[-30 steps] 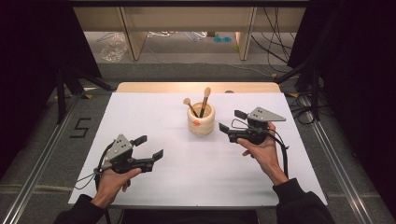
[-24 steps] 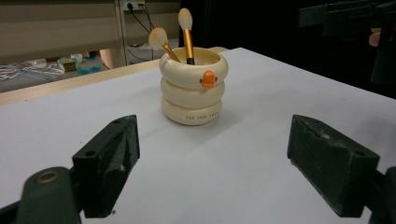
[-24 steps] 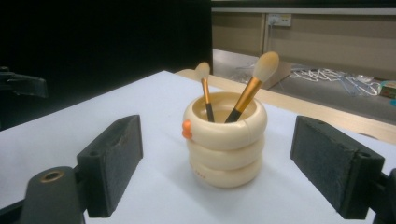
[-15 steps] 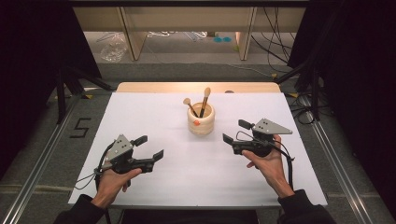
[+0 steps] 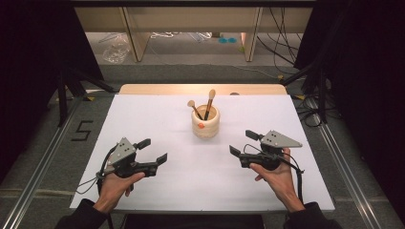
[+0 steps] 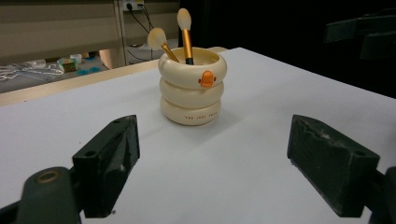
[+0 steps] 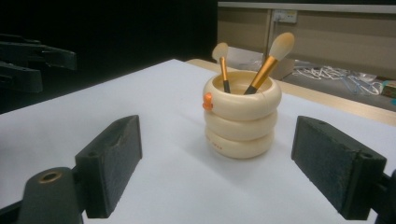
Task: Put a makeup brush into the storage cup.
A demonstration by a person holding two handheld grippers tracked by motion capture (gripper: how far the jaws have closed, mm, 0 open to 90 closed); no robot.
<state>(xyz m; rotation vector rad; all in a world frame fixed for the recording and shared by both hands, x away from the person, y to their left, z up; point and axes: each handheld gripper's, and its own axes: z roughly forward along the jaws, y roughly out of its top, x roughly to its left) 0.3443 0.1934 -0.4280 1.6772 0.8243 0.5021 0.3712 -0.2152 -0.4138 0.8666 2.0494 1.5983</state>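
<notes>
A cream ringed holder (image 5: 206, 124) with an orange beak mark stands upright at the middle of the white table (image 5: 157, 119). Two brushes (image 5: 209, 102) with gold handles stick out of it. My left gripper (image 5: 153, 150) is open near the front left, with nothing between its jaws. Front right of the holder, my right gripper (image 5: 242, 143) is open and empty too. In the left gripper view the holder (image 6: 193, 86) stands well beyond the spread jaws. The right gripper view has the holder (image 7: 243, 114) ahead, beyond its wide jaws.
A wooden strip (image 5: 200, 89) edges the table's far side. Beyond it are shelving legs, cables and a plastic bag (image 5: 116, 50) on the floor. A "5" mark (image 5: 82, 130) lies on the floor at left. Metal rails run along both sides.
My right gripper has pulled back from beside the holder toward the front right of the table, still open. The left gripper has stayed put.
</notes>
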